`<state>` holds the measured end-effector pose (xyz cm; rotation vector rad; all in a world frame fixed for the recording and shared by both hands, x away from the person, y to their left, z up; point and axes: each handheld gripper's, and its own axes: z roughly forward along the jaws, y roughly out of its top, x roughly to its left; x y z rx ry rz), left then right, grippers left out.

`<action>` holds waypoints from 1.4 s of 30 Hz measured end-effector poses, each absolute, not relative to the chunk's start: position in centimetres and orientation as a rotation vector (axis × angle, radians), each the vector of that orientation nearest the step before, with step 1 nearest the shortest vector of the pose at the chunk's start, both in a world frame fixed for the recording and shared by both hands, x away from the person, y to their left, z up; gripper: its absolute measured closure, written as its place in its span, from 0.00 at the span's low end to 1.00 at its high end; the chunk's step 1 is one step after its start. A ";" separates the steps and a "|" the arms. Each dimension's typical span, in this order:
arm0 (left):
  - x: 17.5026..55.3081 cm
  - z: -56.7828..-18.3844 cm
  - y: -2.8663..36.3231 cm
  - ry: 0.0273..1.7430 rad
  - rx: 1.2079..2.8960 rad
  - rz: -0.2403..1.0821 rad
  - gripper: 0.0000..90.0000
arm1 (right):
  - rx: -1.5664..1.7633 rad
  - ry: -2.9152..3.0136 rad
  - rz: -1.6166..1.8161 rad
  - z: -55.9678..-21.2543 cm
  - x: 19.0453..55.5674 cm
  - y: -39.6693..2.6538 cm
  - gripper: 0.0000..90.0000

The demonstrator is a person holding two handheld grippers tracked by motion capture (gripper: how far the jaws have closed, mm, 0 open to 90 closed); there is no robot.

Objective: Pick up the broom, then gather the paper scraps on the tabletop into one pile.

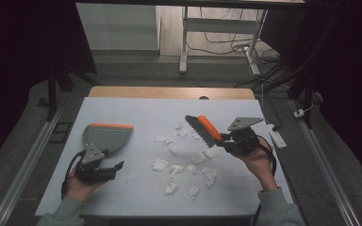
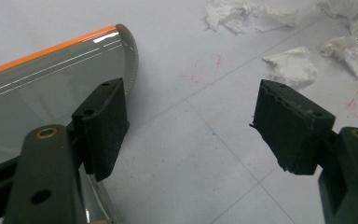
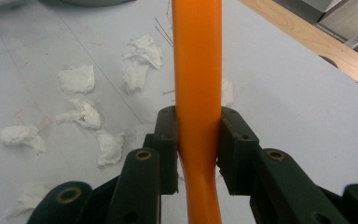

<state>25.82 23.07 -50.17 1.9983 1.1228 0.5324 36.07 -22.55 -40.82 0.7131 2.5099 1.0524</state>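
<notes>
A grey dustpan (image 1: 106, 136) with an orange front lip lies on the white table sheet at the left. My left gripper (image 1: 115, 167) rests just in front of its handle end, jaws open and empty. In the left gripper view the dustpan (image 2: 51, 79) lies beside and under the left jaw, and my left gripper (image 2: 193, 121) has bare table between its pads. My right gripper (image 1: 226, 139) is shut on the orange handle (image 3: 198, 70) of a small brush (image 1: 202, 128), held above the table with its dark bristles toward the dustpan. Crumpled white paper scraps (image 1: 184, 165) lie scattered across the middle.
The white sheet (image 1: 136, 113) covers most of the wooden table (image 1: 169, 92). A white power strip (image 1: 275, 136) lies by the right edge. Desk legs and cables (image 1: 226, 47) stand on the floor beyond the far edge. More paper scraps (image 2: 291, 65) (image 3: 77, 79) lie near both grippers.
</notes>
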 end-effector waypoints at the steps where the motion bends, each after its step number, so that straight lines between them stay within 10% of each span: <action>1: 25.8 -50.1 23.1 1.123 1.999 0.535 0.30 | 0.714 2.510 1.053 -40.8 36.1 -22.6 0.79; 42: 26.6 -50.6 22.8 1.075 2.030 0.499 0.29 | 1.165 2.600 0.432 -43.9 45.2 -23.0 0.79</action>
